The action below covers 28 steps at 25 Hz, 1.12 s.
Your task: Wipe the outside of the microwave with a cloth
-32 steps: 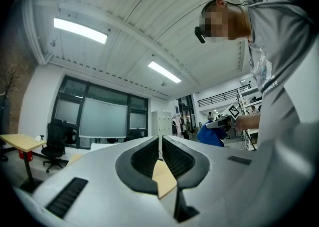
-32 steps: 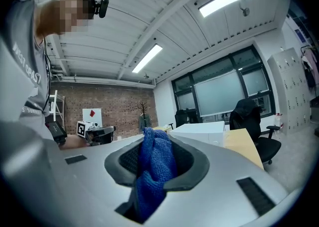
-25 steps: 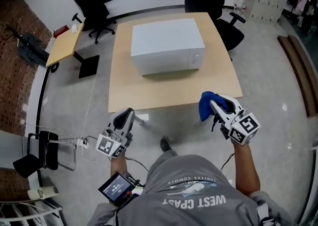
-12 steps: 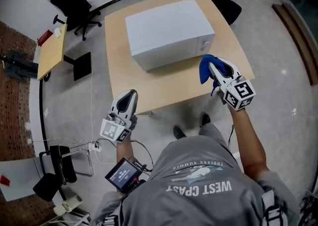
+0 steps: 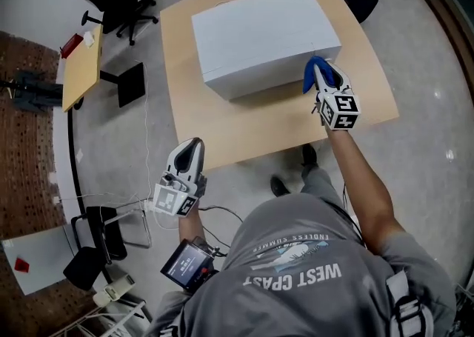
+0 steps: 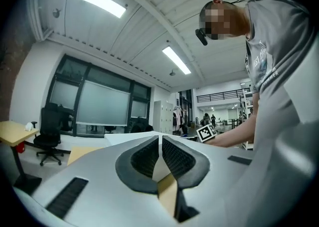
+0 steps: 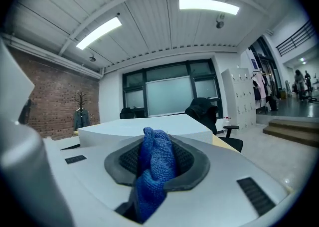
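Right tongs (image 5: 321, 70) moved up to the microwave (image 5: 259, 28), pinching a blue cloth (image 5: 309, 76); left tongs (image 5: 189, 149) pressed together near the desk (image 5: 252, 132) edge.

The right gripper (image 5: 317, 70) brought the cloth (image 5: 312, 74) up to the microwave (image 5: 259, 35).

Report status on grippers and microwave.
Right gripper shut on blue cloth, close to microwave front corner. Left gripper shut, empty. Nothing in the way.

A white microwave (image 5: 263, 35) is set on the wooden bench (image 5: 244, 124), toward its far side.
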Each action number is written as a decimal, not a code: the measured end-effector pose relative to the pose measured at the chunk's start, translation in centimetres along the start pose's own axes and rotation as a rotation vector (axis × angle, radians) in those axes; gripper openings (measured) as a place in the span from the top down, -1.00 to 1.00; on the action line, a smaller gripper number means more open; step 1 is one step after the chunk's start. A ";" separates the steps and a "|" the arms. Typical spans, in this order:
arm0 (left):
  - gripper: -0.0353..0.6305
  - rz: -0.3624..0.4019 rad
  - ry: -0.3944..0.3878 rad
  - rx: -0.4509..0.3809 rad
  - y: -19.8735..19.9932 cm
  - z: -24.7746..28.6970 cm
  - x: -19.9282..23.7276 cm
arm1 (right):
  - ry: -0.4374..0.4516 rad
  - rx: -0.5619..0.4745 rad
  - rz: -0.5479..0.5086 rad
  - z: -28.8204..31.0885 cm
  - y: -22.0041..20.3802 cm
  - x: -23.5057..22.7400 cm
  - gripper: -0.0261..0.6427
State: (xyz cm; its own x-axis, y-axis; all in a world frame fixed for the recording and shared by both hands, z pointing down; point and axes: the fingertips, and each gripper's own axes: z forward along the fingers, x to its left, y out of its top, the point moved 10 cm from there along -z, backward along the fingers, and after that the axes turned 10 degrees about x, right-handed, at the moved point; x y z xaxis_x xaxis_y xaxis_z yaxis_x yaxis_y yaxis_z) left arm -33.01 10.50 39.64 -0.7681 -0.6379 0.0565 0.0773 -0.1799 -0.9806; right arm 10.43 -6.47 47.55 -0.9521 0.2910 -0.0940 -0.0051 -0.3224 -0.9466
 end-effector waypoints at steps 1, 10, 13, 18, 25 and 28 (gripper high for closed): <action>0.77 -0.007 0.013 0.009 -0.3 -0.2 0.4 | -0.021 -0.004 0.016 1.1 -0.6 0.2 0.62; 0.77 -0.048 0.086 0.085 -3.7 -2.9 2.5 | -0.051 -0.116 0.181 7.6 -4.5 7.0 0.62; 0.77 -0.055 0.105 0.100 -4.4 -4.3 2.7 | -0.003 -0.113 0.211 8.6 -5.6 10.2 0.62; 0.77 -0.064 0.134 0.124 -5.3 -6.5 2.8 | 0.040 -0.103 0.278 9.9 -6.9 14.5 0.62; 0.77 -0.072 0.175 0.149 -6.3 -8.9 2.3 | 0.155 -0.070 0.305 11.7 -8.1 21.2 0.62; 0.77 -0.075 0.186 0.153 -6.4 -9.4 1.9 | 0.215 -0.038 0.279 12.5 -8.7 23.8 0.62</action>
State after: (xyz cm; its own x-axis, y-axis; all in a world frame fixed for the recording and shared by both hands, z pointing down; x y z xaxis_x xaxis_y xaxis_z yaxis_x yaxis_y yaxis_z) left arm -40.91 17.47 44.26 -0.8781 -0.4719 0.0787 0.0999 -0.3417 -0.9345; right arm -16.04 -7.97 57.40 -0.8290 0.3803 -0.4100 0.2618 -0.3839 -0.8855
